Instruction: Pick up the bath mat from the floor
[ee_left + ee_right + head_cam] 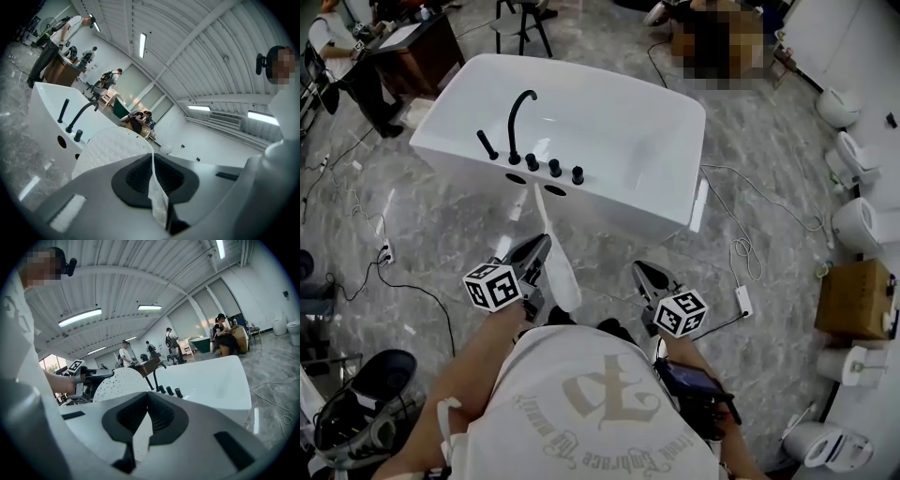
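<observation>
While the left hand-held gripper (540, 249) is clamping one edge of the white bath mat (562, 274), the mat is being held up in front of the white bathtub (609, 131), showing edge-on in the head view. Right hand-held gripper (643, 275) is hovering near it over the marble floor (431, 225), jaws sitting together, apart from the mat.

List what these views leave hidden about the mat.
- Mat outline: head view, seen nearly edge-on, lower end behind the left tongs.
- Mat's gripped edge: left gripper view, buried between the shut jaws.
- Mat's lower half: right gripper view, cut off by the body of the right tongs.
- Floor at the person's feet: head view, blocked by the shirt.
</observation>
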Demonstrator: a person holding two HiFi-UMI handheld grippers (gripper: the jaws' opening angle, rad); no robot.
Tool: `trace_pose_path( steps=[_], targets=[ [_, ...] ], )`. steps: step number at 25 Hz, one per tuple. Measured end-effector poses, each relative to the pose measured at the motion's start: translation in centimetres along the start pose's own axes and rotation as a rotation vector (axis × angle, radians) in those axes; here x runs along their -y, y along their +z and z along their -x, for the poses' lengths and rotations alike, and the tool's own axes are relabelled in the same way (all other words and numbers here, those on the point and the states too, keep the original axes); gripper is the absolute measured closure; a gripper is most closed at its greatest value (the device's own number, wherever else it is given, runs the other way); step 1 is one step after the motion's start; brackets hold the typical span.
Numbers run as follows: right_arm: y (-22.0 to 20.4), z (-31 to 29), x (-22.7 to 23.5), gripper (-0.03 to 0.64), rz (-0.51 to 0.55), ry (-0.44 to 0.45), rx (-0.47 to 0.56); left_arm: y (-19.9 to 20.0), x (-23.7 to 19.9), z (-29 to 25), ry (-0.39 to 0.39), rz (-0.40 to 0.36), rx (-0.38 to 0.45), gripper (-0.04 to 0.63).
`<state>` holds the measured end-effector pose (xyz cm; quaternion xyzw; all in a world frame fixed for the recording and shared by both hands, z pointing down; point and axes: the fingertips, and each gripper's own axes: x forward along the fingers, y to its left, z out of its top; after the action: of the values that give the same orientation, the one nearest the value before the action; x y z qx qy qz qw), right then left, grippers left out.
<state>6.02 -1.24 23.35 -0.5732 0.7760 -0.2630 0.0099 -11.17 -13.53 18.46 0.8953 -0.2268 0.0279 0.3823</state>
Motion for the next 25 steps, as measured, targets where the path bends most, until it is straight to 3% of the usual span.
trace_pose_path(
  steps=[7, 25],
  targets=[
    [0.4, 0.6, -1.4, 0.611, 0.031, 0.008, 0.015, 0.2, 0.9, 1.6, -0.021, -0.017, 0.006, 0.581],
    [-0.7, 0.5, -2.9, 0.611, 0.032, 0.009, 0.012, -3.1, 0.9, 1.4, -0.029, -0.028, -0.084, 0.581]
  ],
)
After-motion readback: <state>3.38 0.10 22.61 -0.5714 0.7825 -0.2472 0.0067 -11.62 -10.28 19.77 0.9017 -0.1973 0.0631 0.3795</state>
